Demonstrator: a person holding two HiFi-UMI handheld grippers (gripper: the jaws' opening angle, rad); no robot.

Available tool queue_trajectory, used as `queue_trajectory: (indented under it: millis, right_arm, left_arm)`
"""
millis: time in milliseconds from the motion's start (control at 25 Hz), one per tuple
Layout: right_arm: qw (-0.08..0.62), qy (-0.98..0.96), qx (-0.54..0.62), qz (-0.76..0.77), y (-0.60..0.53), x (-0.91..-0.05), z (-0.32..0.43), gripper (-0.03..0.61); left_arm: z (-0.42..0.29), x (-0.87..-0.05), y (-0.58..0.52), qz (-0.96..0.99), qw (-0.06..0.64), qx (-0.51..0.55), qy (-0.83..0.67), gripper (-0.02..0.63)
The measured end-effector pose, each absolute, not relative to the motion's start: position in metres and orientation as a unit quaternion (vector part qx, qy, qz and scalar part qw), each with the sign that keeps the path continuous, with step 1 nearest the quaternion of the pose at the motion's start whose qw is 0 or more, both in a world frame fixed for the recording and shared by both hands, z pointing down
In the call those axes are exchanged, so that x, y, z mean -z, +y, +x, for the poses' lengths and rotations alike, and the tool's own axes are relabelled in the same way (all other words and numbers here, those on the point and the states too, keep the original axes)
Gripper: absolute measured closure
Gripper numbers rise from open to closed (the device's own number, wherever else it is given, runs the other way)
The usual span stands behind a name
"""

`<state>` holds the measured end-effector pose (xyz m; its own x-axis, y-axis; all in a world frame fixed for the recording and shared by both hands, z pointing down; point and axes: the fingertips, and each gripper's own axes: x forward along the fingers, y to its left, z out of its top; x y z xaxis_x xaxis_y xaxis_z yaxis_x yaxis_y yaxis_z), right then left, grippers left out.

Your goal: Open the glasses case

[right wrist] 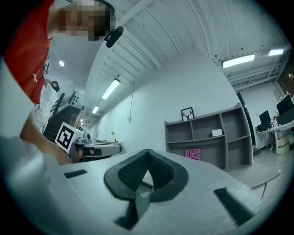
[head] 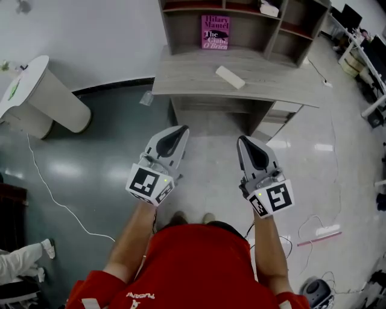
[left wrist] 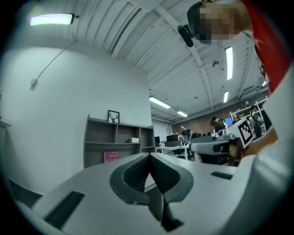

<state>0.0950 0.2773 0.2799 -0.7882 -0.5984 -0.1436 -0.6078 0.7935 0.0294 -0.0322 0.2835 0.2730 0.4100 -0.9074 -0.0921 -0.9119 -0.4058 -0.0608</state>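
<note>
Left tool (head: 182, 129), right tool (head: 241, 140) closed; book (head: 215, 31) reads "Hilary Mantel".

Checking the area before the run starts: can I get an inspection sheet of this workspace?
Surface: grey desk with shelves, mostly bare.
Job's things: glasses case lies flat on the desk, looks closed, untouched.
Clutter: pink book standing in a shelf; small white box on the shelf above.
Grippers: left tool and right tool both shut, empty, held short of the desk.
Cables: white cable trails over the floor at left; loose cables on the floor at right.
Surroundings: white round table at left; office desks at far right.
</note>
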Motion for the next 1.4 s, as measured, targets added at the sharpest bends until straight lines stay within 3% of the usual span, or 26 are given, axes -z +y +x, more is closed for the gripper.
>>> queue_trajectory:
  millis: [520, 1400]
  right_arm:
    - [0.051, 0.947, -0.042, -0.315, 0.203, -0.298, 0.112, 0.574]
    - [-0.049, 0.911, -0.021, -0.409, -0.08, -0.365, 0.039, 0.574]
  left_arm:
    - [-0.027, -0.288, 0.215, -0.827, 0.058, -0.01, 0.559, 0.604]
    - [-0.088, -0.401, -0.106, -0.891, 0.011, 0.045, 0.451, 0.604]
